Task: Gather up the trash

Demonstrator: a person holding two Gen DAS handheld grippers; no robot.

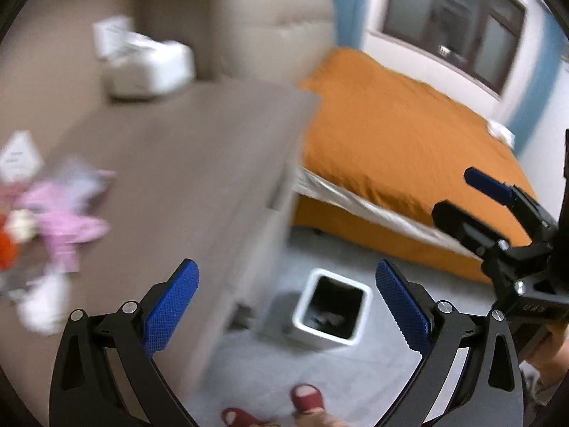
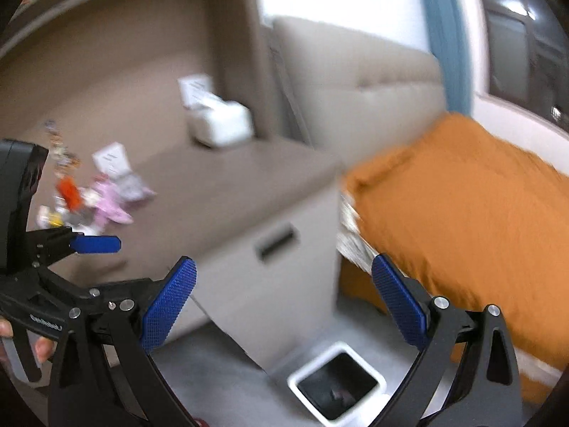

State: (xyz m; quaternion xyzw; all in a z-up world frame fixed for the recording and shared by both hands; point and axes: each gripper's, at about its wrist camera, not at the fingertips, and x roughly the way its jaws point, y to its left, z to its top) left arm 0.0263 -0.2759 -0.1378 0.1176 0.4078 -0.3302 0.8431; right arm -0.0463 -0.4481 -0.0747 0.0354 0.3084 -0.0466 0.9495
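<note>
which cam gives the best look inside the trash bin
The left wrist view: the white trash bin sits between the open fingers, whole opening visible, something small lying inside. The right wrist view shows the trash bin low in the frame, interior darker.

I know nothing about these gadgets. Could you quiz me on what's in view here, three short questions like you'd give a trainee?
1. True or false: both the left gripper and right gripper are holding something.
2. Where does the white bin stand: A on the cabinet, B on the floor beside it, C on the bed?
3. Fill in: the pile of wrappers lies on the ____.

Key: 1 false, both are open and hold nothing. 2 B. 3 cabinet top.
</note>
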